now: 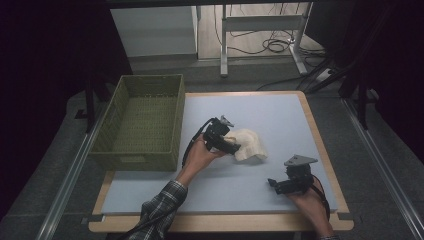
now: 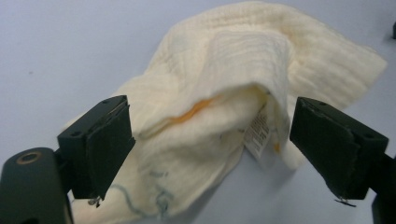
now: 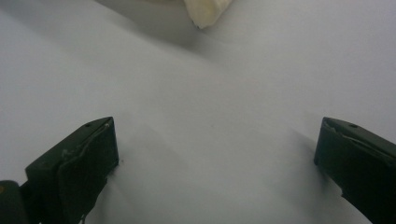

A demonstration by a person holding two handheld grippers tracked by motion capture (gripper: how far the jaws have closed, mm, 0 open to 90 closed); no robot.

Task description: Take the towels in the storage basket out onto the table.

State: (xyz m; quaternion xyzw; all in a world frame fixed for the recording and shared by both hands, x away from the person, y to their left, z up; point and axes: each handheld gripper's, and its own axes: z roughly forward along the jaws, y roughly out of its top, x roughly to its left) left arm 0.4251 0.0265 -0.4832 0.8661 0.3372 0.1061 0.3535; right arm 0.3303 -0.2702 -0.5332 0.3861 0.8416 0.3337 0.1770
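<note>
The cream knitted garment point(image 2: 224, 107) is being straddled by the left gripper point(image 2: 210, 149), jaws apart; closing on it is likely called for next.

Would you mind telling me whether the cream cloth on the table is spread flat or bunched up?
Bunched up. The cream cloth lies in rumpled, overlapping folds with a label tucked underneath, between the open jaws of the left gripper.

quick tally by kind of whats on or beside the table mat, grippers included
cream cloth: 1
green woven basket: 1
grippers: 2, the left gripper open around the cloth, the right gripper open over the blue mat
total: 4
</note>
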